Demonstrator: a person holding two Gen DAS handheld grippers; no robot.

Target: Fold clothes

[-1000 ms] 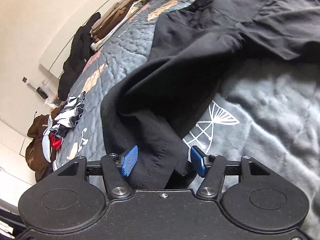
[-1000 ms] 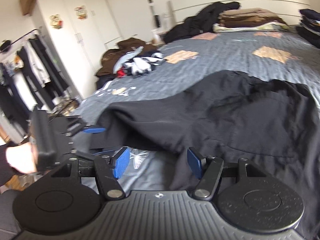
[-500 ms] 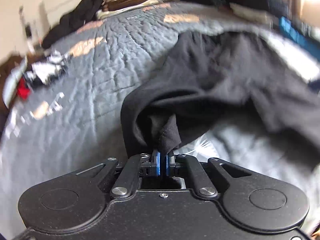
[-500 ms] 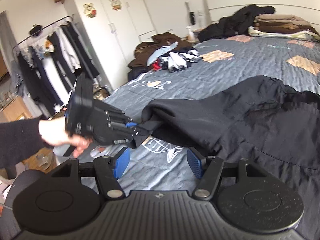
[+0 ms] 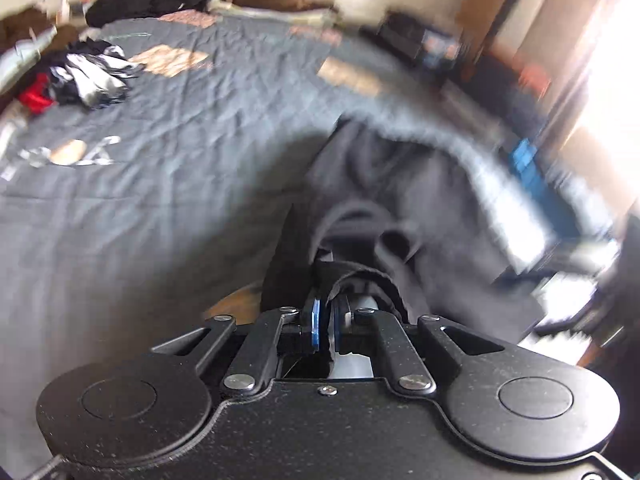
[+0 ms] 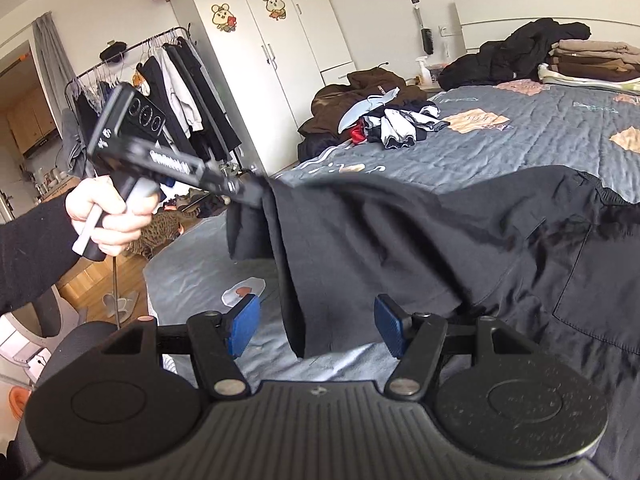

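Observation:
A pair of black trousers [image 6: 460, 240] lies spread on the grey quilted bed [image 6: 520, 136]. My left gripper [image 5: 325, 322] is shut on the hem of one trouser leg [image 5: 360, 276] and holds it lifted above the bed. In the right wrist view the left gripper [image 6: 256, 194] is raised at the left with the leg end [image 6: 288, 280] hanging from it. My right gripper [image 6: 316, 330] is open and empty, and the hanging leg end dangles between its blue pads [image 6: 244, 324] without being clamped.
A heap of mixed clothes [image 6: 396, 124] lies at the bed's far left, with dark jackets [image 6: 516, 52] and a folded stack [image 6: 592, 60] by the headboard. A clothes rack [image 6: 168, 92], a white wardrobe [image 6: 272, 52] and wooden floor [image 6: 100, 280] are at the left.
My left gripper closed on the trouser leg hem and lifted it up and to the left off the bed. The right gripper stayed open and rose slightly.

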